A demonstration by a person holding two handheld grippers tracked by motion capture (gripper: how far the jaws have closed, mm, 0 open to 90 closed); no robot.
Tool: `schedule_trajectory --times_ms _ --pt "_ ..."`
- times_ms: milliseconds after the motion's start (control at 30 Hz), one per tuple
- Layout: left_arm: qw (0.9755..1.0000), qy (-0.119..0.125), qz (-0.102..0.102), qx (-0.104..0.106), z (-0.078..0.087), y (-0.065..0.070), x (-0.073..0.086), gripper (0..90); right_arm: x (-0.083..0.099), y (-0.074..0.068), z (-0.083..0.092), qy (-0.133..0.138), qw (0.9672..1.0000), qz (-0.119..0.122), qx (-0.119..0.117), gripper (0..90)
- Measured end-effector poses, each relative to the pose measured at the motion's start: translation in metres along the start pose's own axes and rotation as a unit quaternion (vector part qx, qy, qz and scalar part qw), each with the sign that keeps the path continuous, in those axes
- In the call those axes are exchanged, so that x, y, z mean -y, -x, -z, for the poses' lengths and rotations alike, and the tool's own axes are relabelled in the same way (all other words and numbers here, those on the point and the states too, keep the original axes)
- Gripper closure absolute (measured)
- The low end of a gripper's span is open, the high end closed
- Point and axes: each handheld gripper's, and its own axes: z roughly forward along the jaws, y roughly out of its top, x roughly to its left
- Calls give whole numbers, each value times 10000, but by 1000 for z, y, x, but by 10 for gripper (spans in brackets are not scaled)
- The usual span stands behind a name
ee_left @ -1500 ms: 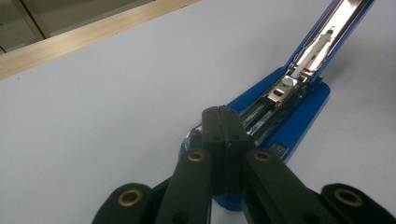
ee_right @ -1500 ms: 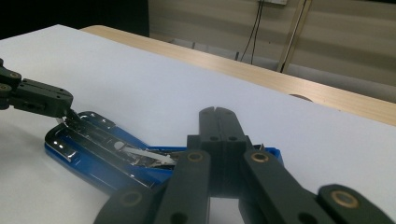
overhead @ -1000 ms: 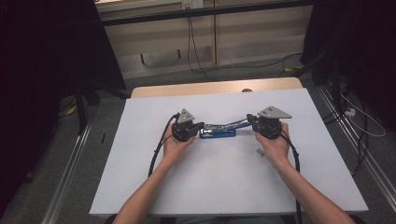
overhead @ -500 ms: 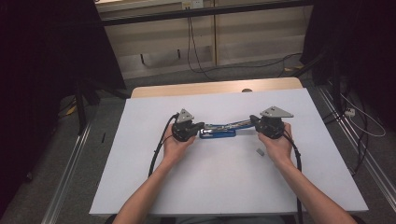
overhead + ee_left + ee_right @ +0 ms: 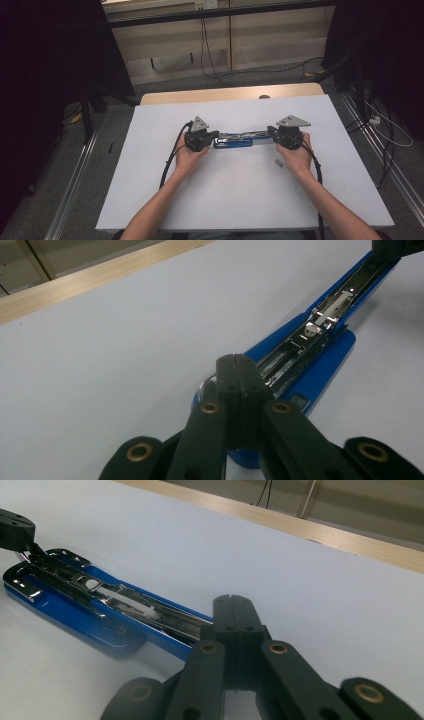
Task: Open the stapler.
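Item: blue stapler (image 5: 233, 142), swung open, lying on the white surface (image 5: 240, 200) near its middle, between the two grippers. Long axis: runs left to right across the high view, parallel to the surface's far edge. The base sits toward the left gripper (image 5: 216, 135); the opened upper arm stretches on toward the right gripper (image 5: 270, 133), tilting slightly up at that end.

Container: the metal staple channel (image 5: 320, 320) lies exposed, facing up, with a pusher and spring visible inside; whether staples are loaded cannot be told.

Left gripper (image 5: 236, 360): fingers closed flat together, nothing between them, tips resting at the stapler's hinge end. Right gripper (image 5: 234, 601): fingers likewise pressed together with nothing between, tips set at the far end of the opened arm.

Other: a small pale scrap (image 5: 278, 162) lies on the surface just beside the right hand (image 5: 296, 156).

Change from a second ago: right gripper sits a touch farther right; stapler and left gripper unchanged.
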Motion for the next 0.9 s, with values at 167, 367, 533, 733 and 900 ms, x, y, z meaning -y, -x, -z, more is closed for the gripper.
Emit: schedule_trajectory --times_ms 167,367,533,733,900 --pt "10000 1 21 26 0 -1 0 900 0 2 0 51 10000 -41 -66 900" --pt "10000 81 5 49 2 -1 -2 900 1 3 0 31 9999 -55 -96 900" --pt "9998 150 39 94 3 -2 -3 900 1 4 1 93 9998 -111 -136 900" --pt "9998 168 30 65 5 0 -4 900 -1 4 2 172 9996 -109 -218 900" --pt "9994 206 238 113 7 -1 -4 854 -1 5 3 249 9991 -190 -286 896"
